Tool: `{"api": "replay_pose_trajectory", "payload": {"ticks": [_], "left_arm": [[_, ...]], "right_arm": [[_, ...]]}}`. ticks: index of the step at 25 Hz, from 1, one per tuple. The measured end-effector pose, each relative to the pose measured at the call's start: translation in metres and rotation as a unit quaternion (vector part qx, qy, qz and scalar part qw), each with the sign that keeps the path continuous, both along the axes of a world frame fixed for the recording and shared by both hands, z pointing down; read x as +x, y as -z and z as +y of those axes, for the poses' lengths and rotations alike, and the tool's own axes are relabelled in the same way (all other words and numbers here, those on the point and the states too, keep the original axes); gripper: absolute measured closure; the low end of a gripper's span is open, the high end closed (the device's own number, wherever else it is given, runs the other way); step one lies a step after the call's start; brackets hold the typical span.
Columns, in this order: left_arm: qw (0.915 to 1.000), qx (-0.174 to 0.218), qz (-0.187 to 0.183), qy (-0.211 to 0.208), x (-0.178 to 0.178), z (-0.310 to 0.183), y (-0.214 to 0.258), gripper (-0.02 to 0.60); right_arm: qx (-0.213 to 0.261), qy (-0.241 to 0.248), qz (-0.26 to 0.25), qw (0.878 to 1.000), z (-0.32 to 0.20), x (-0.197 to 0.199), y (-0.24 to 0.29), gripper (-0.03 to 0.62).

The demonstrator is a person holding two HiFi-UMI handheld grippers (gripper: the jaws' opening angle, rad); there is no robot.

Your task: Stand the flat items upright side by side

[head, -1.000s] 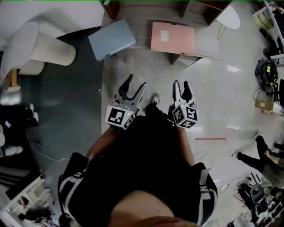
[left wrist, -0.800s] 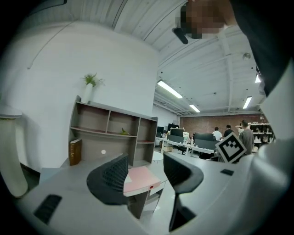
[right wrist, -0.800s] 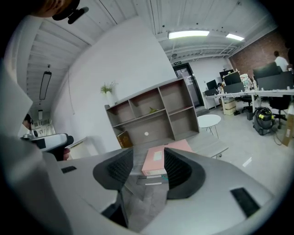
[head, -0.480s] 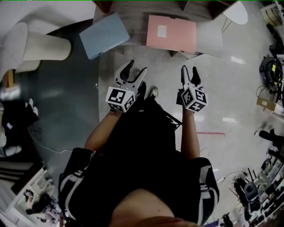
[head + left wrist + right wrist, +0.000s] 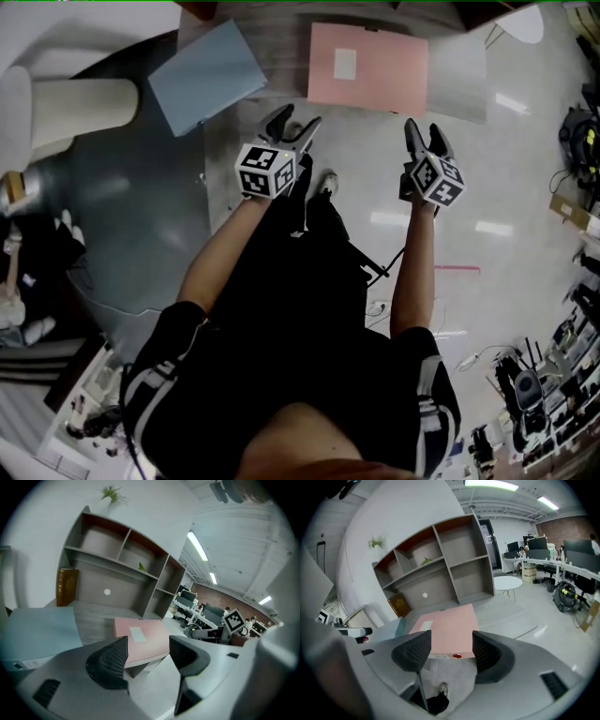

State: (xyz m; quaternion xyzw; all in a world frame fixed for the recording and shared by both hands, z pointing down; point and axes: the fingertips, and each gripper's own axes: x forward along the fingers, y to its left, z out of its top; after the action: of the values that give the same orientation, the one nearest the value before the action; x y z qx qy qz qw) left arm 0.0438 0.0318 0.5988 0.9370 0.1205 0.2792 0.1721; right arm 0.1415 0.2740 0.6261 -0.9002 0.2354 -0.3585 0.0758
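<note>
A pink folder [image 5: 367,64] lies flat on the low grey wooden surface [image 5: 281,37], white label up. A blue folder [image 5: 206,75] lies flat to its left, overhanging the edge. My left gripper [image 5: 296,120] hovers just short of the gap between the two folders, and the pink folder [image 5: 140,637] shows beyond its jaws [image 5: 147,656]. My right gripper [image 5: 424,131] hangs in front of the pink folder's right corner [image 5: 450,630]. Both grippers' jaws have just been opening and hold nothing; the right gripper [image 5: 451,651] stands open over the floor.
A grey shelf unit [image 5: 117,569] stands behind the surface, with a brown book [image 5: 66,587] upright at its left. A cream cylinder [image 5: 80,108] lies at the left. The person's shoe [image 5: 325,183] is on the floor below the grippers. A white round table [image 5: 507,582] stands to the right.
Both grippers have moved forward toward the folders, away from the person's body. Their jaws stand wider apart than before. The folders lie as they did.
</note>
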Motion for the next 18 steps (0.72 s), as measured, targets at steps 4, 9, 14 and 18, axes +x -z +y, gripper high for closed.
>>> {"api": "replay_pose_trajectory", "payload": {"ticks": [4, 9, 14, 18], "left_arm": [[0.9989, -0.009, -0.045, -0.008, 0.019, -0.017, -0.049, 0.302], [0.9951, -0.031, -0.094, 0.0, 0.026, -0.026, -0.085, 0.293], [0.9917, -0.064, -0.112, -0.006, 0.025, -0.036, -0.094, 0.291], [0.9894, -0.073, -0.124, -0.018, 0.031, -0.026, -0.106, 0.291]], "right_arm": [[-0.021, 0.015, -0.054, 0.998, -0.011, 0.016, -0.048, 0.298], [-0.027, 0.005, -0.076, 0.997, -0.008, 0.027, -0.072, 0.289], [-0.027, 0.003, -0.088, 0.996, -0.015, 0.026, -0.08, 0.284], [-0.018, 0.024, -0.109, 0.994, -0.019, 0.024, -0.09, 0.286]]}}
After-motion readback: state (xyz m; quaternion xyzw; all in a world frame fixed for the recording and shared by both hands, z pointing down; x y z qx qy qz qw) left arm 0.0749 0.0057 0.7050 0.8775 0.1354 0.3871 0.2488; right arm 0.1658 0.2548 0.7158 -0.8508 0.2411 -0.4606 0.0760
